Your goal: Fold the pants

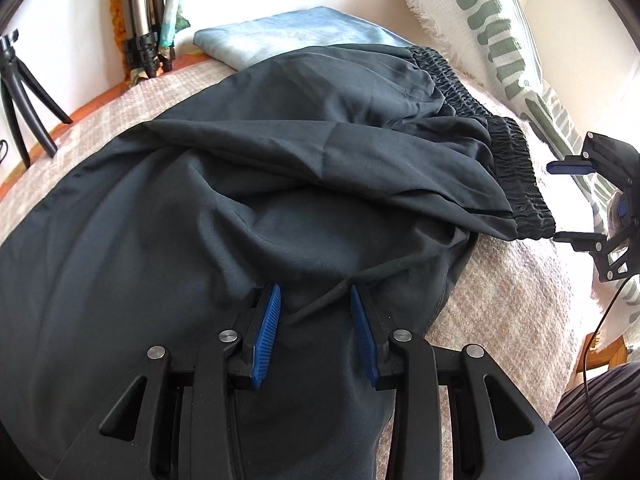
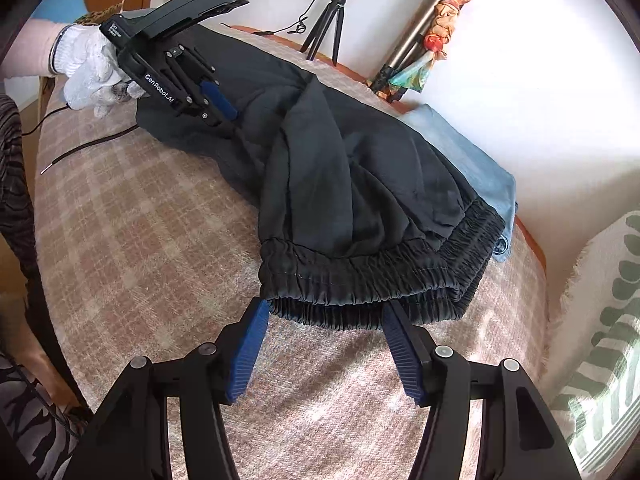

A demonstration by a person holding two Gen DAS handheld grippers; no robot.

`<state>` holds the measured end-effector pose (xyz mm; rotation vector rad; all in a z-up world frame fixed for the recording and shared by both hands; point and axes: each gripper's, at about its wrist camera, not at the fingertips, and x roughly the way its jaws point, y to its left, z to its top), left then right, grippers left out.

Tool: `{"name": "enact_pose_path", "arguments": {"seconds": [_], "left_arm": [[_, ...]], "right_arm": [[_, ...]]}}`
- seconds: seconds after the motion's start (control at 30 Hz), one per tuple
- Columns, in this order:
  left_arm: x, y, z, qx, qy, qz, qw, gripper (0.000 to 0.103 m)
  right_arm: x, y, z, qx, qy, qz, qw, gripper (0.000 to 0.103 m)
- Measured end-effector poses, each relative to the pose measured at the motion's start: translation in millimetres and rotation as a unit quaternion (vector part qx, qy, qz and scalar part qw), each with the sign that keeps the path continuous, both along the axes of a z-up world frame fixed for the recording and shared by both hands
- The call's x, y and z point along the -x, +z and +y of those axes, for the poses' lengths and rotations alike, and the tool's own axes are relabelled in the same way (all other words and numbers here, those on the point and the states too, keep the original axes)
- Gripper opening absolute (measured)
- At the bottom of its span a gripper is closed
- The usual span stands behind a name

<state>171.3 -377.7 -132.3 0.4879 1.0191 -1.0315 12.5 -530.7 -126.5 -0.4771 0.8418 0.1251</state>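
Observation:
Black pants (image 1: 248,184) lie crumpled on a plaid blanket (image 2: 140,220), one part folded over the other. Their elastic waistband (image 2: 384,280) faces the right wrist camera. My left gripper (image 1: 316,300) points down onto the middle of the cloth. Its blue pads stand apart, with a loose crease running between them and nothing pinched. A white-gloved hand (image 2: 88,68) holds the left gripper (image 2: 234,114). My right gripper (image 2: 326,312) is open at the waistband's near edge. Its tips flank the lower layer of elastic without pressing on it. The right gripper (image 1: 560,202) also shows beside the waistband's end (image 1: 536,216).
A folded light-blue cloth (image 1: 292,36) lies behind the pants by the wall. A white pillow with green marks (image 2: 600,320) stands to the right. Tripods (image 2: 328,24) and a bundled stand (image 2: 416,40) lean at the wall. A black cable (image 2: 92,144) trails over the blanket on the left.

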Motion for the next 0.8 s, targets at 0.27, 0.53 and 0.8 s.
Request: {"name": "enact_pose_path", "arguments": {"seconds": [0.27,0.53,0.8], "left_arm": [[1.6,-0.3,-1.9,-0.003,-0.005,-0.006,1.0,0.034],[5.3,-0.8,-1.1,0.003,-0.01,-0.018,0.9998,0.034],[11.5,-1.4,-0.1,0.006,-0.022,-0.04,0.999,0.034]], "right_arm": [[-14.5,-17.4,19.8,0.073,0.03,0.007,0.997,0.032],[-41.7,32.9,-22.0,-0.018,-0.018,-0.044,0.999,0.01],[-119.3,68.4,-107.6,-0.073,-0.136,-0.082,0.985,0.008]]}}
